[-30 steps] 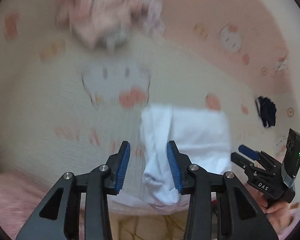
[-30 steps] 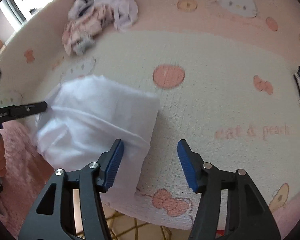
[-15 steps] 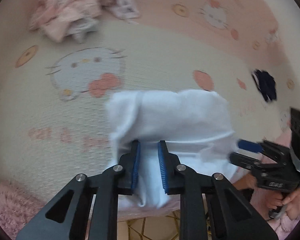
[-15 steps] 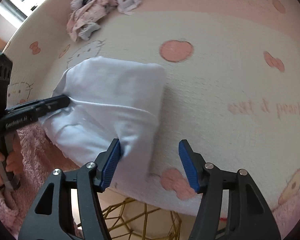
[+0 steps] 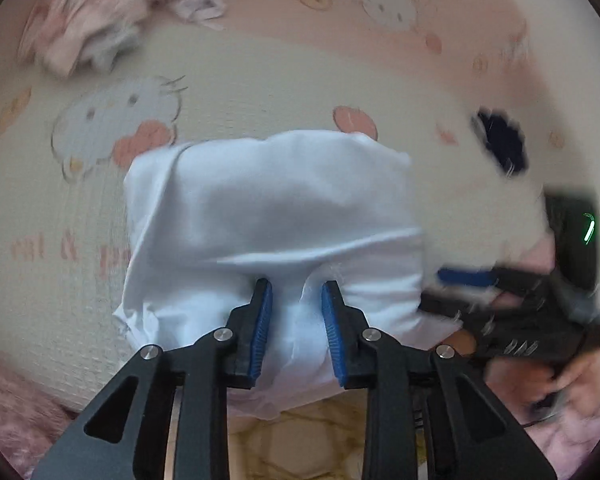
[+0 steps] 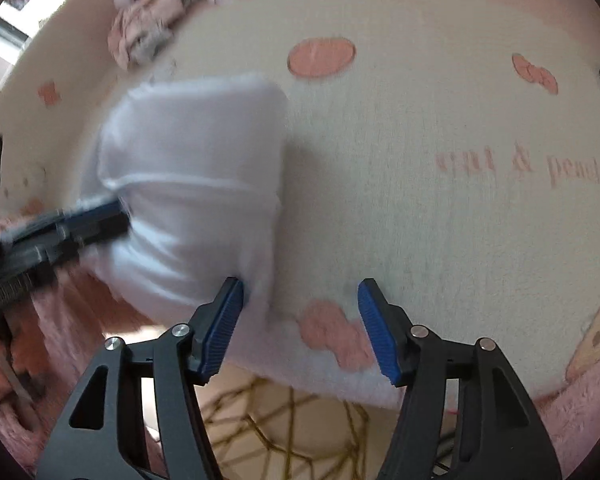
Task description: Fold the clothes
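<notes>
left tongs [image 5: 296, 320] opening around a folded white cotton garment [image 5: 268, 216]; right tongs [image 6: 300, 328] spread, garment at their nine o'clock.

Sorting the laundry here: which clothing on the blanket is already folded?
The white folded garment at the near edge; the pink-and-grey pile and the small dark item lie crumpled.

A cream and pink blanket [image 6: 420, 208] printed with cartoon cats, bows and pink lettering covers the surface. Below its near edge, at bottom centre of both frames, pale flooring [image 6: 284, 432] with gold geometric lines shows. A bright window [image 6: 16, 12] glows at upper left.
</notes>
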Available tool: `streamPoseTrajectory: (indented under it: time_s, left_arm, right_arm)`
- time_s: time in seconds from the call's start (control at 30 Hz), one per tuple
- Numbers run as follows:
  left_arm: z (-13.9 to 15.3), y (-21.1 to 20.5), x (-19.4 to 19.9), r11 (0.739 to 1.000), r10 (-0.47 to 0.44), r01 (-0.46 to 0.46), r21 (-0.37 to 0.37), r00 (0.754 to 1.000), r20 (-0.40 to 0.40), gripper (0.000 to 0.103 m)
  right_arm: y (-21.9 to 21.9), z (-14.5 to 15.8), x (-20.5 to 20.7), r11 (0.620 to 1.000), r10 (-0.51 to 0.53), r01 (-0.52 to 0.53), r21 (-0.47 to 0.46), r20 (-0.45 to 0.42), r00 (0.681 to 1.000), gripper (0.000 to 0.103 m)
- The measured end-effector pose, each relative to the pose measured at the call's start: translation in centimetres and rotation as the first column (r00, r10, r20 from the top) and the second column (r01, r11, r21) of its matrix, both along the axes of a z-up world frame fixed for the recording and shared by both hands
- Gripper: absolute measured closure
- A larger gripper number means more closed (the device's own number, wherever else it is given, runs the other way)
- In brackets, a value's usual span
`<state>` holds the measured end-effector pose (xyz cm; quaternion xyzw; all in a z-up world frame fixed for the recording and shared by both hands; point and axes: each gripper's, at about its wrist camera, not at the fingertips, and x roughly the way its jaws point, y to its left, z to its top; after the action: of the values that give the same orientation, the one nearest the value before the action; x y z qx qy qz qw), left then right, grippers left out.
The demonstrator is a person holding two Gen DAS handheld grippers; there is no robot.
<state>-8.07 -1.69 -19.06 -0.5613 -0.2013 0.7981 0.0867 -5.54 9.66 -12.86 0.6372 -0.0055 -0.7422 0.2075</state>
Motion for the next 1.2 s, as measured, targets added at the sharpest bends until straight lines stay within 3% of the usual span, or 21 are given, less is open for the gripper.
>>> streamPoseTrajectory:
  time_s: [0.1, 0.2, 0.3, 0.4, 0.5, 0.63, 0.7, 0.73, 0.83, 0.97, 1.1, 1.2]
  left_arm:
    - [0.9, -1.6, 0.4, 0.998, 0.060, -0.060, -0.002, 0.997, -0.038, 0.072]
    - [2.7, -0.1, -0.5, 1.000, -0.011, 0.008, -0.028, 0.992, -0.123, 0.071]
    - [3.5, 2.5, -2.3, 0.994, -0.073, 0.062, -0.085, 0.988, -0.134, 0.071]
    - [3.7, 5.0, -3.5, 0.983, -0.129, 0.112, -0.148, 0.985, -0.112, 0.071]
    - [3.1, 6.4, -3.2, 0.982, -0.130, 0.115, -0.151, 0.987, -0.091, 0.071]
    - [2.6, 8.3, -1.6, 0.976, -0.097, 0.080, -0.203, 0.992, -0.079, 0.071]
    - [1.7, 8.7, -1.6, 0.974, -0.072, 0.063, -0.216, 0.997, -0.034, 0.071]
    - [0.8, 8.8, -1.5, 0.975, -0.054, 0.055, -0.215, 0.998, 0.008, 0.071]
    - [0.2, 8.8, -0.7, 0.968, -0.077, 0.081, -0.236, 0.997, 0.028, 0.071]
    - [0.4, 8.1, 0.0, 0.972, -0.109, 0.117, -0.204, 0.993, 0.049, 0.071]
    - [1.2, 8.2, 1.4, 0.957, -0.207, 0.215, -0.196, 0.976, 0.062, 0.071]
    - [3.1, 6.5, 1.1, 0.977, -0.186, 0.185, -0.103, 0.982, -0.008, 0.071]
  right_arm:
    - [0.6, 1.0, 0.0, 1.000, -0.019, 0.019, -0.006, -0.021, 1.000, 0.042]
    - [1.4, 2.2, -1.1, 0.985, -0.107, 0.101, -0.142, -0.035, 0.994, 0.042]
    - [1.2, 3.0, -2.0, 0.969, -0.146, 0.132, -0.208, -0.054, 0.988, 0.042]
    - [1.1, 3.7, -3.2, 0.977, -0.152, 0.134, -0.163, -0.101, 0.983, 0.042]
    - [1.3, 4.0, -5.0, 0.990, -0.115, 0.105, -0.095, -0.115, 0.987, 0.042]
    - [0.3, 2.5, -6.8, 0.993, -0.018, 0.015, -0.115, -0.027, 0.999, 0.044]
    - [-0.9, 1.4, -6.6, 0.991, 0.004, -0.004, -0.133, 0.001, 1.000, 0.046]
    - [-1.5, 0.8, -6.4, 0.992, 0.011, -0.011, -0.123, -0.005, 1.000, 0.046]
    - [-2.5, 0.1, -6.3, 0.994, 0.036, -0.039, -0.098, -0.033, 0.999, 0.047]
    - [-2.5, -0.4, -6.7, 0.992, 0.016, -0.020, -0.123, -0.036, 0.999, 0.047]
    - [-2.6, -0.3, -6.9, 0.992, -0.034, 0.025, -0.123, -0.070, 0.997, 0.047]
    - [-1.6, 0.4, -6.7, 0.988, -0.103, 0.094, -0.121, -0.072, 0.992, 0.049]
